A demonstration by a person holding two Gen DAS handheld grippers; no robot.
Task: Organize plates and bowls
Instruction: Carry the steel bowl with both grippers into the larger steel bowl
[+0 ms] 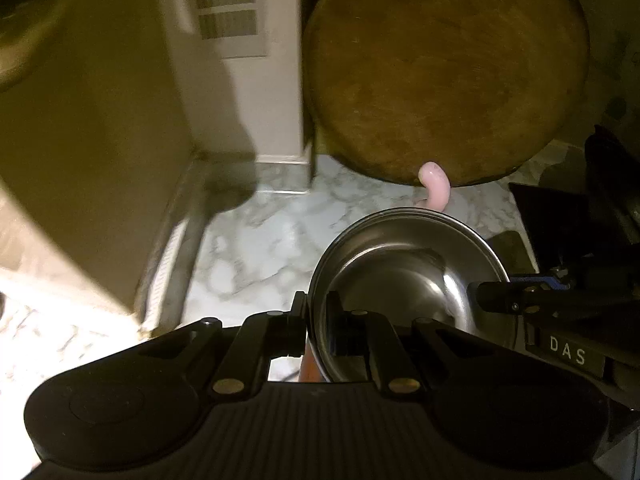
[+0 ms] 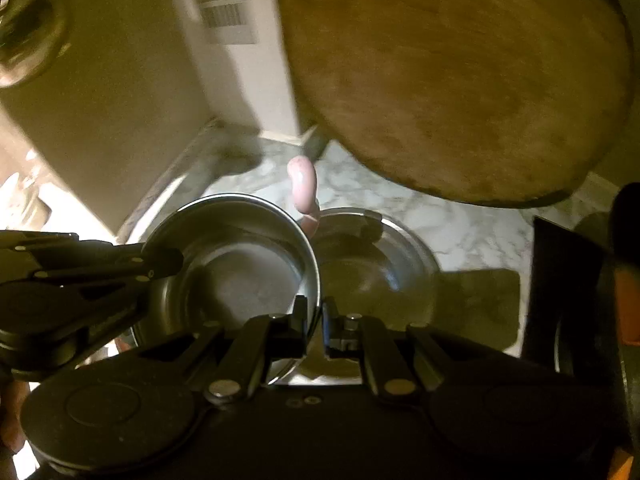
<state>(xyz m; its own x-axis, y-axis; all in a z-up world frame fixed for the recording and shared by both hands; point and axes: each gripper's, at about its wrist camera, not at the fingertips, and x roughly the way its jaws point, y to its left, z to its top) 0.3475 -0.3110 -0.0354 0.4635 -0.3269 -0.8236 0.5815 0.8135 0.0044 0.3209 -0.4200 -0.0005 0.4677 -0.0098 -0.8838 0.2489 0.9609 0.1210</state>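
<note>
- The left gripper (image 1: 316, 312) is clamping the near-left rim of a steel bowl (image 1: 404, 276); one finger is sitting outside the wall and the other inside, with the thin rim pinched between them.
- The right gripper (image 2: 316, 320) is pinching the same steel bowl (image 2: 236, 264) at its opposite rim, its jaws drawn almost together with the metal edge running up between them.
- From the left wrist view, the right gripper (image 1: 512, 300) is coming in from the right side and touching the bowl's far-right rim; a label reading "DAS" is showing on its body.
- From the right wrist view, the left gripper (image 2: 160, 260) is reaching in from the left and meeting the bowl's left rim.
- The bowl is hanging between the two pairs of jaws, open side up, above a white marble-patterned floor (image 1: 260, 248).
- Just right of the right jaws, a second steel dish (image 2: 376, 264) is lying lower down; whether it is touching the held bowl cannot be told.
- Ahead of both pairs of jaws, a round wooden board (image 1: 444, 72) is filling the upper right, tilted toward the cameras.
- A pale pink curved piece (image 2: 303, 184) is sticking up just beyond the bowl's far rim, ahead of the jaws; what it is cannot be told.
- Ahead and to the left of the jaws, a white panel with a slatted vent (image 1: 228, 4) is standing upright beside a tan surface (image 1: 92, 120).
</note>
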